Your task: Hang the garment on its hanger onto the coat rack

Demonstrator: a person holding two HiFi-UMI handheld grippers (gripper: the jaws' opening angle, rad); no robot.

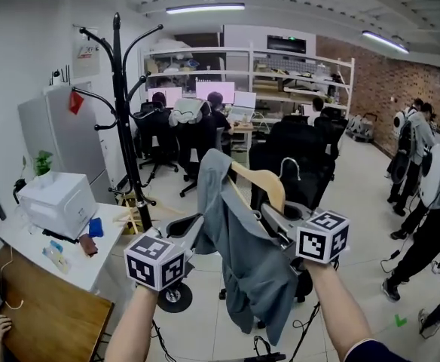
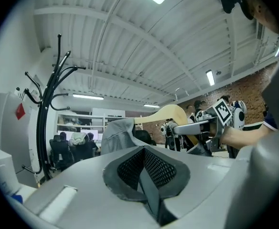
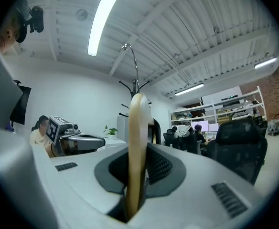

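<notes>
Pale grey floor [image 1: 355, 225] runs through an open office with a brick wall on the right and people seated at monitors along the far shelves. A wooden desk [image 1: 50, 319] fills the lower left corner of the head view, with a white table [image 1: 32, 251] just beside it carrying a white printer [image 1: 58, 202].

The black coat rack [image 1: 122, 104] stands upright behind that table, its curved arms spreading near the top and its round base on the floor. Nothing hangs on the arms that face the person.

The grey garment [image 1: 242, 255] is in the air in front of the person, to the right of the rack and apart from it. It is draped over a pale wooden hanger [image 1: 261, 181], and its folds fall below both grippers. One shoulder of the hanger shows bare, and the other is covered by cloth.

The left gripper [image 1: 195, 228] points level. Its jaws are pressed together on a fold of the grey cloth at the garment's left edge. The right gripper [image 1: 274, 221] also points level, and its jaws pinch the wooden arm of the hanger, which stands edge-on between the pads in the right gripper view.

The metal hook [image 1: 291, 164] of the hanger curves up above the wood, free of the rack.
</notes>
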